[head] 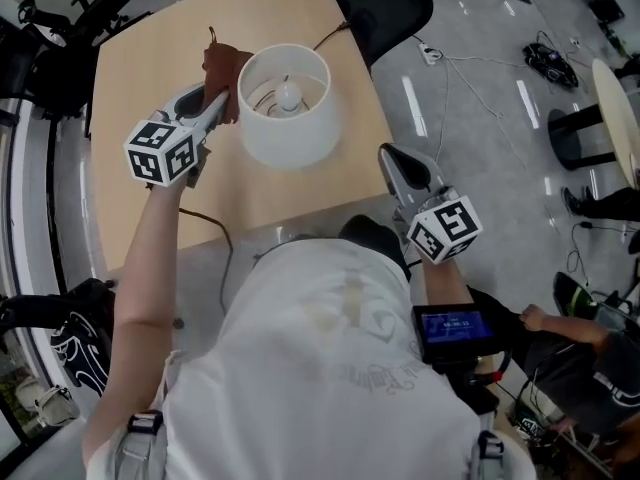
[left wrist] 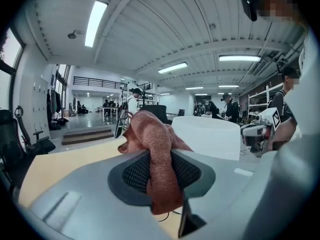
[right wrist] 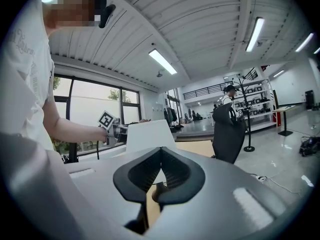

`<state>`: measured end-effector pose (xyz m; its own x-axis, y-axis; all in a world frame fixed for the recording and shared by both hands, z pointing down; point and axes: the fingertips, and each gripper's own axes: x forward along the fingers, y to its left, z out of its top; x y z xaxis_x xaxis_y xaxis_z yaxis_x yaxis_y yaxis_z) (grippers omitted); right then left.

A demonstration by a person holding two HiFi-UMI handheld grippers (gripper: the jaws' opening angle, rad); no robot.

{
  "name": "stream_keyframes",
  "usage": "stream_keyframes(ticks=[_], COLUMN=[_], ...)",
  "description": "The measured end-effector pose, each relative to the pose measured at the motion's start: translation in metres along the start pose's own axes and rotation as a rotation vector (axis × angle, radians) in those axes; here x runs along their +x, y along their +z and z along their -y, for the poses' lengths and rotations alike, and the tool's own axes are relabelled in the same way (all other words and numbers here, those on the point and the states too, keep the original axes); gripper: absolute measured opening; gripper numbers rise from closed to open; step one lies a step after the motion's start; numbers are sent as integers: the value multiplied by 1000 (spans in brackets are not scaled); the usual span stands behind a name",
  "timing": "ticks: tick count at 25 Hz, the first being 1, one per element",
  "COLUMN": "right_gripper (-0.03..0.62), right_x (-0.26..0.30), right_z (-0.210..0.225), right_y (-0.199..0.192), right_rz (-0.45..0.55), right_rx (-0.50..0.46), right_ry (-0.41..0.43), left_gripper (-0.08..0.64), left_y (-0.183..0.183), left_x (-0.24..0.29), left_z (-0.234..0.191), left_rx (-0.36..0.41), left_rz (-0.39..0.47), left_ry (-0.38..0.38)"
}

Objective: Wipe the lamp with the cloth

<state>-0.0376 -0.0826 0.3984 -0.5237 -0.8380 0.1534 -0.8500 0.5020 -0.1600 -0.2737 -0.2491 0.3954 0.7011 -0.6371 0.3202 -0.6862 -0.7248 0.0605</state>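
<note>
While the lamp (head: 290, 140) stands on the table (head: 150, 58) with its white shade open upward and the bulb (head: 289, 95) showing inside, the cloth (head: 222, 73) sits bunched at the shade's left rim and seems to touch it. The left gripper (head: 220, 103) is just left of the lamp. Its jaws are clamped on the reddish-brown cloth, which spills past the pads toward the shade and hangs below them. The right gripper (head: 395, 160) hovers to the lamp's right, clear of the shade. Its fingertips are pressed together with nothing between them. A dark cord (head: 205, 216) lies on the table on the near side of the lamp. Beyond the lamp, on its far right, stands a black chair (head: 380, 3).
</note>
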Motion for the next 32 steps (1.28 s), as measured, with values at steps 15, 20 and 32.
stream_keyframes(ticks=[15,20,32], right_gripper=[12,12,12], right_x=[17,10,26], right_z=[18,29,48], right_y=[16,25,15], right_rz=[-4,-1,15], right_rx=[-5,-16,21], right_ry=[19,41,52], left_gripper=[112,112,114], left_y=[-68,-15,77], left_x=[20,15,25], left_z=[-41,-29,11], left_rx=[33,-17,150], left_rz=[-224,-91,-36], left_ry=[112,66,-251])
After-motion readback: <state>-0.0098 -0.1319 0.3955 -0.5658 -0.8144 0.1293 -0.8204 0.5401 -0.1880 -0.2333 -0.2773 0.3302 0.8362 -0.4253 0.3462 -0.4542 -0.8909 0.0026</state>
